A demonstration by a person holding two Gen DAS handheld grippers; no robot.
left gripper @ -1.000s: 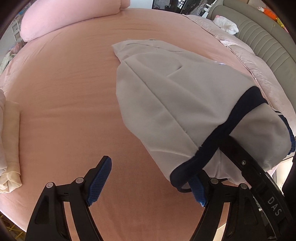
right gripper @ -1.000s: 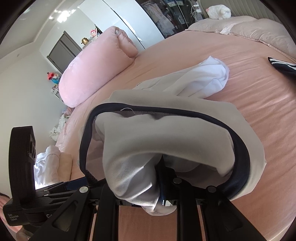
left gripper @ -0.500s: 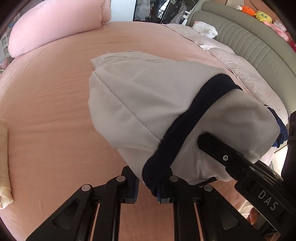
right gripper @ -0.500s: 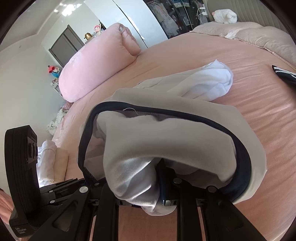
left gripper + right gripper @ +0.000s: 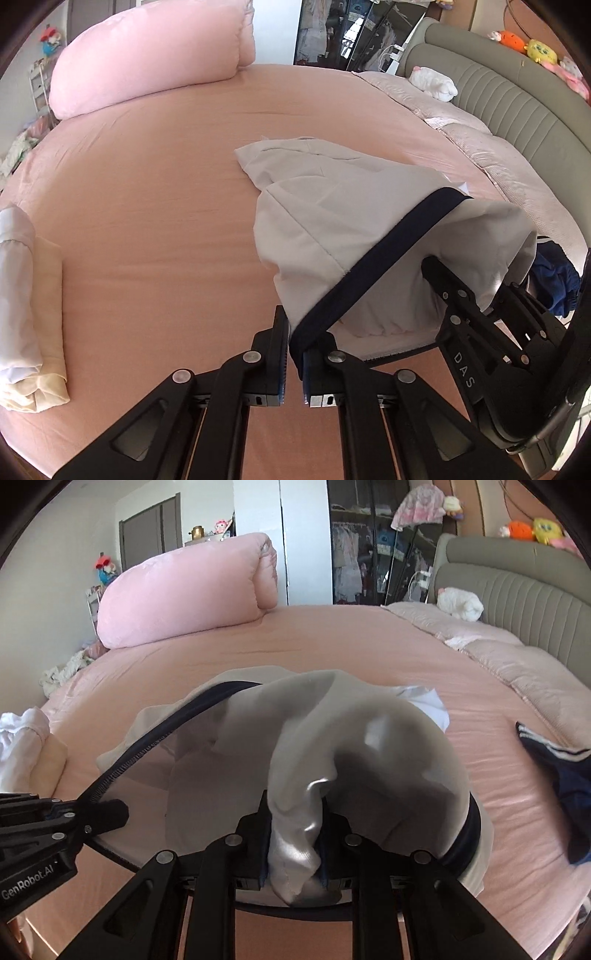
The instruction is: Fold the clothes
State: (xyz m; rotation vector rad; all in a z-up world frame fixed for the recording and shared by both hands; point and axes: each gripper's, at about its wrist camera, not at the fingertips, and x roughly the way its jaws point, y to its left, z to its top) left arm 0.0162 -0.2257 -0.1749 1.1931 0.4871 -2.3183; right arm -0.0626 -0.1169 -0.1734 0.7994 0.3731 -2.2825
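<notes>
A light grey garment (image 5: 332,218) with a dark navy band (image 5: 373,258) lies partly on the pink bed, its near end lifted. My left gripper (image 5: 293,354) is shut on the navy band at the garment's near left corner. My right gripper (image 5: 295,843) is shut on a bunched fold of the same grey garment (image 5: 343,738), which drapes over its fingers. The right gripper also shows in the left wrist view (image 5: 476,314), under the cloth. The left gripper shows at the left of the right wrist view (image 5: 110,812), holding the band.
The round pink bed (image 5: 147,203) holds a big pink pillow (image 5: 155,62) at the back. Folded cream and white clothes (image 5: 26,314) lie at the left edge. A navy garment (image 5: 557,775) lies on the right. A grey padded headboard (image 5: 517,110) curves behind.
One second ago the left gripper was open beside the band; it has since shut on it. Both grippers have lifted and pulled the garment's near end back, stretching it out.
</notes>
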